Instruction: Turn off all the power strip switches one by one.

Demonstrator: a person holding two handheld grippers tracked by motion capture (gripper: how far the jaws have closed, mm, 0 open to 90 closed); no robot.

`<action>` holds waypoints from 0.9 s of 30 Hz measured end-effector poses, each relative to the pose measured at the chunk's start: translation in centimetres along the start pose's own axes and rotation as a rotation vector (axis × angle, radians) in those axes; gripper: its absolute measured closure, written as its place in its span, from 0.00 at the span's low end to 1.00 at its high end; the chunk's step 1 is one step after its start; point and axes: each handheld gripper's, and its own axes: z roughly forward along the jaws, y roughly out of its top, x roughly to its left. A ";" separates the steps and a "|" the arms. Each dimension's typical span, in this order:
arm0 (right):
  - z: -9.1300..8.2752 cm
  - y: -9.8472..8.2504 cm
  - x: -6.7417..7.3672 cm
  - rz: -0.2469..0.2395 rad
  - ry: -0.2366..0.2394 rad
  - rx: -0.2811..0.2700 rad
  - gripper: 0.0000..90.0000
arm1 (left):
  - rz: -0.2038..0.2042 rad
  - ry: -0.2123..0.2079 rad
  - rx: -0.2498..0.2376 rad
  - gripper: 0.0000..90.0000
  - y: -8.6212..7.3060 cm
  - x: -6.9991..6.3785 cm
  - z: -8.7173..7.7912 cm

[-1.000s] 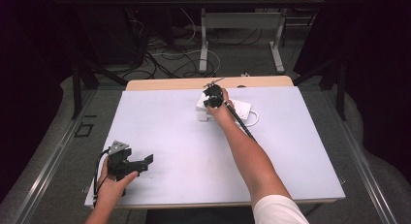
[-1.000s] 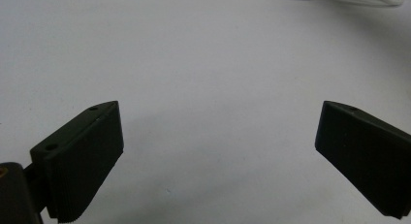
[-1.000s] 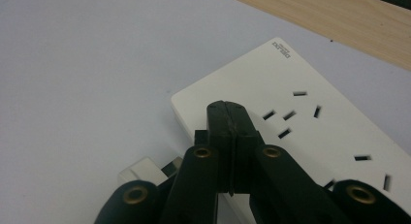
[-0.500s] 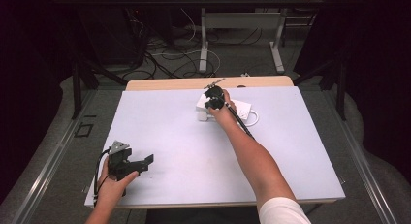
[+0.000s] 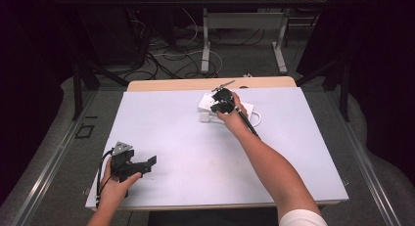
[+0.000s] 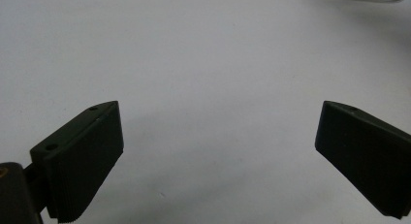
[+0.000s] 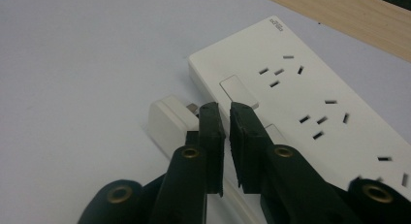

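Observation:
A white power strip (image 7: 310,88) lies at the far middle of the white table (image 5: 195,152). A white plug (image 7: 167,120) on a white cable rests on the table against the strip's near end. My right gripper (image 7: 227,112) hovers just above the plug and the strip's edge. Its jaws have just been opening and stand a narrow gap apart with nothing between them. In the high view the right gripper (image 5: 221,101) covers part of the strip (image 5: 205,101). My left gripper (image 5: 147,162) rests near the front left corner, jaws wide apart over bare table (image 6: 218,132).
A wooden strip (image 5: 186,84) edges the table's far side. A loop of white cable (image 5: 255,117) lies right of the power strip. Beyond the table, cables and a metal desk frame (image 5: 205,40) stand on the dark floor.
My right hand has drawn back a little from the power strip, toward the near side and slightly up. The left hand has stayed where it was.

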 end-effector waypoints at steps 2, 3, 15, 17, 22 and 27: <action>-0.8 -0.3 0.2 0.033 0.023 0.030 0.87 | 0.000 0.001 -0.008 0.04 0.0 -0.1 0.1; -1.5 -0.7 0.4 0.014 0.019 0.040 0.85 | 0.002 -0.001 0.000 0.04 0.1 -0.1 0.1; -5.2 -3.6 1.1 -0.026 0.062 0.009 0.74 | 0.017 -0.013 0.009 0.04 0.4 -0.4 0.5; -5.7 -4.1 1.3 -0.035 0.071 -0.003 0.72 | 0.016 -0.012 0.009 0.04 0.4 -0.5 0.5; -7.4 -5.3 1.5 -0.042 0.080 -0.027 0.64 | 0.019 -0.007 -0.003 0.04 0.4 -0.6 0.7; -8.8 -6.8 1.6 -0.039 0.065 -0.044 0.55 | 0.022 -0.012 0.014 0.04 0.5 -0.6 0.6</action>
